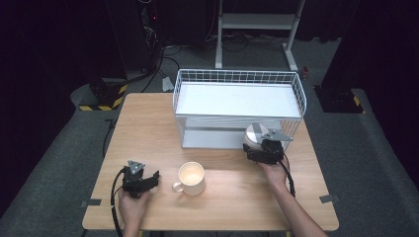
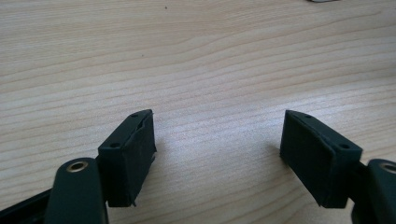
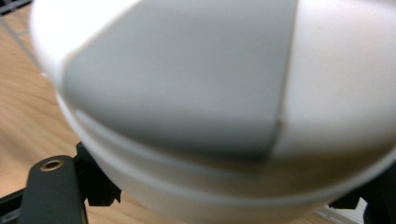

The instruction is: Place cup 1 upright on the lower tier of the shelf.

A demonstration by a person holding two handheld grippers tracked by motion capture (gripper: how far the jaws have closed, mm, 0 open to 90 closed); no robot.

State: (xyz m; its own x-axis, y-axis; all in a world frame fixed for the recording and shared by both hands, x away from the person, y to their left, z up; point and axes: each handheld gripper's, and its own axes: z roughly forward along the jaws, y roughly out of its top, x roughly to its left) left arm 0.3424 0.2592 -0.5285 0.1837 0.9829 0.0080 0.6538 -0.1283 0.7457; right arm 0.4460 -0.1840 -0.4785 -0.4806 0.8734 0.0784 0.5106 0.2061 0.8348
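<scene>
My right gripper is shut on a round white bowl with a grey sector. It holds the bowl just in front of the right end of the white wire rack. Seen close in the right gripper view, the bowl sits between the two black jaws of that gripper. My left gripper rests low at the table's front left. Its jaws stand open over bare wood in the left gripper view, with nothing between them.
A cream mug stands on the wooden table between the two hands, handle to its left. The two-tier rack takes up the back middle and right. Beyond the table are dark floor, cables and a white stand.
</scene>
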